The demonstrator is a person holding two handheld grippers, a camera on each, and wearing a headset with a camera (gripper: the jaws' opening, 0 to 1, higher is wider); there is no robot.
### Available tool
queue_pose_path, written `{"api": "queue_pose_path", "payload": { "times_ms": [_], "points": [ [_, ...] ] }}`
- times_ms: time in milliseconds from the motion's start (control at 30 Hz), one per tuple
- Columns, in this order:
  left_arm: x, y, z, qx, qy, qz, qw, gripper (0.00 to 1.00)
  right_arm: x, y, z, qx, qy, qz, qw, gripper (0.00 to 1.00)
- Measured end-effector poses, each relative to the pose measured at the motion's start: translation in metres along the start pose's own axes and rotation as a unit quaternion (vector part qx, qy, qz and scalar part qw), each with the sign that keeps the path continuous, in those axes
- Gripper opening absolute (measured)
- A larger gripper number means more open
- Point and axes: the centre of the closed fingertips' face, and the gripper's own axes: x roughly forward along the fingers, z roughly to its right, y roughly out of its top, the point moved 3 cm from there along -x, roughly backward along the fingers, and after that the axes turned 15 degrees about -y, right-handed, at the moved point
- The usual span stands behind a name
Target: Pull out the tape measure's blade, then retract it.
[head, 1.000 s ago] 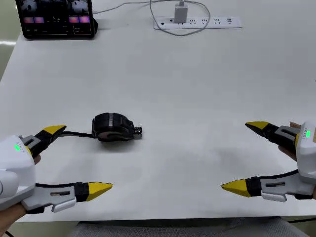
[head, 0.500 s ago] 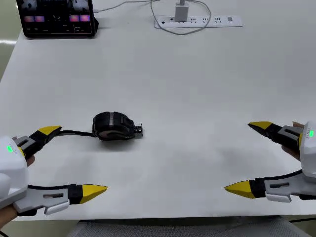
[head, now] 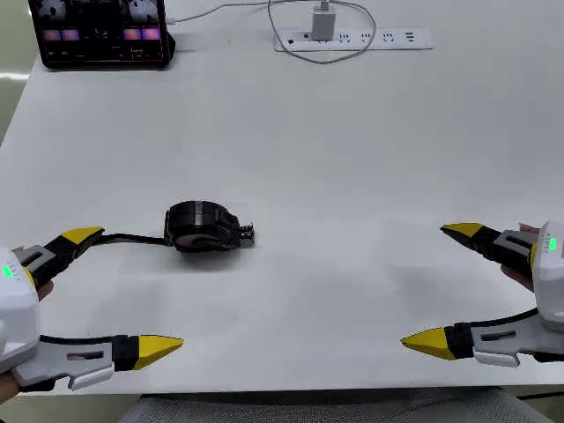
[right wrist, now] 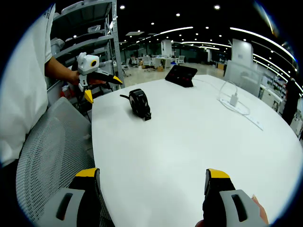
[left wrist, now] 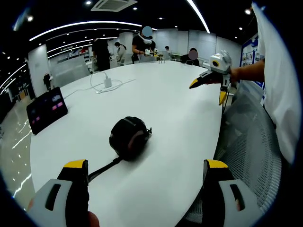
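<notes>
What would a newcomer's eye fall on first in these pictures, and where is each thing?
The black tape measure lies alone on the white table, left of centre, its strap trailing left. The yellow-tipped left gripper and right gripper stand wide open at the near edge. A lit tablet sits at the far left corner.

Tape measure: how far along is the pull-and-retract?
Nothing visibly done: the tape measure lies on the table, blade in. Nothing in hand: the left gripper and right gripper are both open, apart from it. To do, judging by this: grasp it, pull the blade, retract.
</notes>
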Motion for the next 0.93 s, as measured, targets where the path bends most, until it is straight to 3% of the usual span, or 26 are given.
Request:
{"api": "queue_pose_path", "payload": {
  "times_ms": [933],
  "points": [
    [-0.0048,-0.0053,-0.0007,-0.008,0.002,-0.002,1.0000,0.99,-0.0007,-0.0028,0.0010,-0.007,0.001,-0.009,0.9999,0.90]
  ]
}}
